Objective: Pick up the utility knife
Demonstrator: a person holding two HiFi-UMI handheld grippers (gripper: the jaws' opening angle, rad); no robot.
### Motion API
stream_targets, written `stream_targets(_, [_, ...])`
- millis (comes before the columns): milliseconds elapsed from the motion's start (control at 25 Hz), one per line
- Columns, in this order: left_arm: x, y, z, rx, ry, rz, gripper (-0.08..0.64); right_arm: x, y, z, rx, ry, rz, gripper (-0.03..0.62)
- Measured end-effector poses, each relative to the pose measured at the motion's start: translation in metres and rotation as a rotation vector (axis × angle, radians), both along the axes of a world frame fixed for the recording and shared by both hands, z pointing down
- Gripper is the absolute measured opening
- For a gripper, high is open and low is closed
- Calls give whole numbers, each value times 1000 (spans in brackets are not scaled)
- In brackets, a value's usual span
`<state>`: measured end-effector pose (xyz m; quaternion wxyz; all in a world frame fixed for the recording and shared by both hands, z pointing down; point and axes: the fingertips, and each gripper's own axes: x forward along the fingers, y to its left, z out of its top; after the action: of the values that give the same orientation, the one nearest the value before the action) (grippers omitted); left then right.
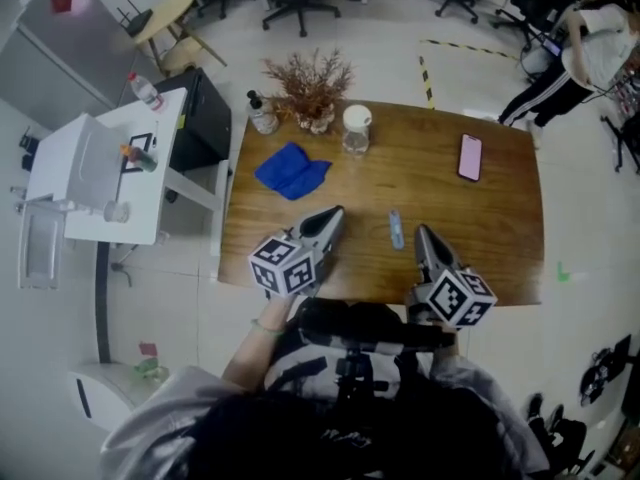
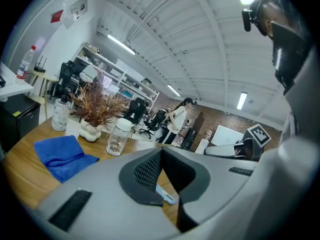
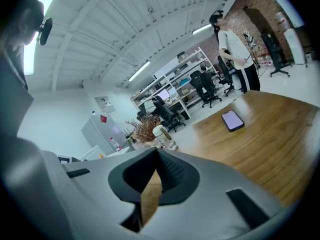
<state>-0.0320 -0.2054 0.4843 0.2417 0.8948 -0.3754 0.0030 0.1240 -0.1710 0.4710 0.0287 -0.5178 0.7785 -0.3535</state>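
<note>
The utility knife (image 1: 396, 230), small and pale blue-grey, lies flat on the wooden table (image 1: 500, 228) near its front edge. It sits between my two grippers and touches neither. My left gripper (image 1: 335, 212) is to its left, jaws shut and empty. In the left gripper view the tips (image 2: 161, 151) meet, and the knife (image 2: 165, 194) shows just below and beyond them. My right gripper (image 1: 420, 230) is close to the knife's right side, above the table. Its jaws (image 3: 156, 150) are shut with nothing between them.
Further back on the table are a blue cloth (image 1: 291, 170), a lidded glass jar (image 1: 356, 130), a vase of dried plants (image 1: 312, 93), a bottle (image 1: 262, 113) and a phone (image 1: 469, 156). A white side table (image 1: 100, 168) stands left. A person (image 1: 590, 53) stands far right.
</note>
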Motion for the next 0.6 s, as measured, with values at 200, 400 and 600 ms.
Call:
stream_targets(200, [8, 3, -3, -1, 8, 27, 8, -2, 3, -5, -3, -4, -2, 12])
stream_targets(400, [11, 8, -6, 9, 8, 40, 8, -5, -1, -7, 6, 2, -5, 12])
stream_targets(600, [6, 5, -8, 19, 8, 23, 8, -6, -5, -4, 4, 9, -8, 12])
